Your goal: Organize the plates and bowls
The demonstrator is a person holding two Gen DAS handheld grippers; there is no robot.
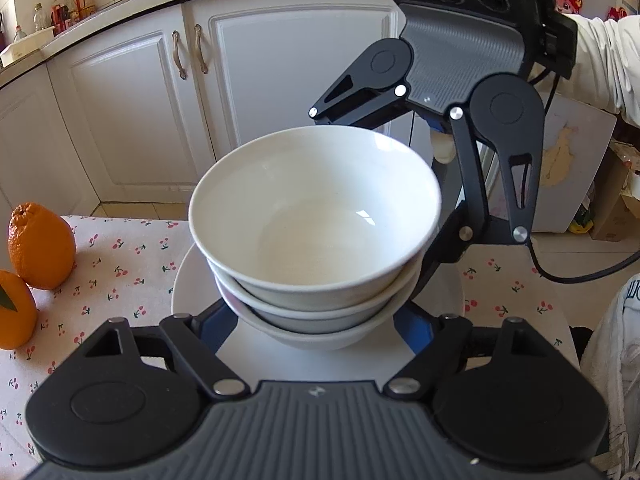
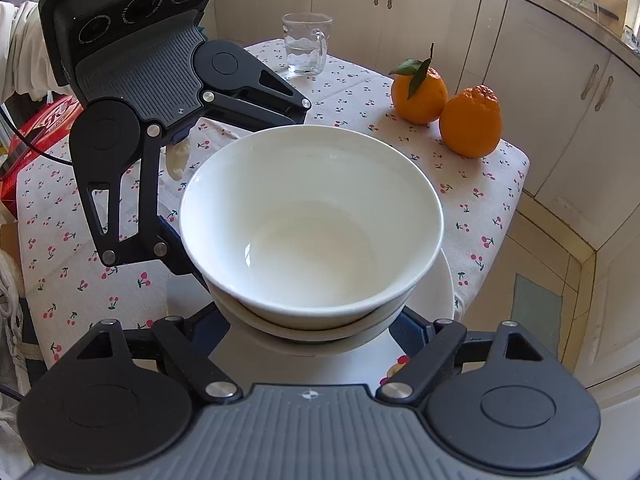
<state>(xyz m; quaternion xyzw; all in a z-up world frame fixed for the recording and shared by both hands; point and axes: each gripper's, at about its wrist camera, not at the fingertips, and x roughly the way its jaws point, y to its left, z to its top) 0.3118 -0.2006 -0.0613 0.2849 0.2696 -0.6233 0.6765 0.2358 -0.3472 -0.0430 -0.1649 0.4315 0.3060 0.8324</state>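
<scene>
A stack of three white bowls (image 1: 316,236) fills the middle of both wrist views, nested one inside another and standing on a white plate (image 1: 188,280), which lies on the bench (image 1: 120,264) under a cloth printed with small cherries. In the left wrist view the left tool (image 1: 316,328) reaches in from the bottom edge, its blue-padded fingers (image 1: 214,326) set on either side of the lowest bowl; the bowls hide the fingertips, so I cannot tell whether the pads press on the stack or merely flank it. The right tool (image 1: 432,248) comes down from the upper right of that frame to the far side of the stack. In the right wrist view the right tool sits at the bottom edge, its fingers likewise straddling the stack's base with the tips hidden, so its grip cannot be told either. Two oranges (image 2: 444,108) rest touching each other on the bench at upper right of that view, and a glass mug (image 2: 306,44) stands at the top centre. White cabinet doors (image 1: 132,112) run behind the bench.
</scene>
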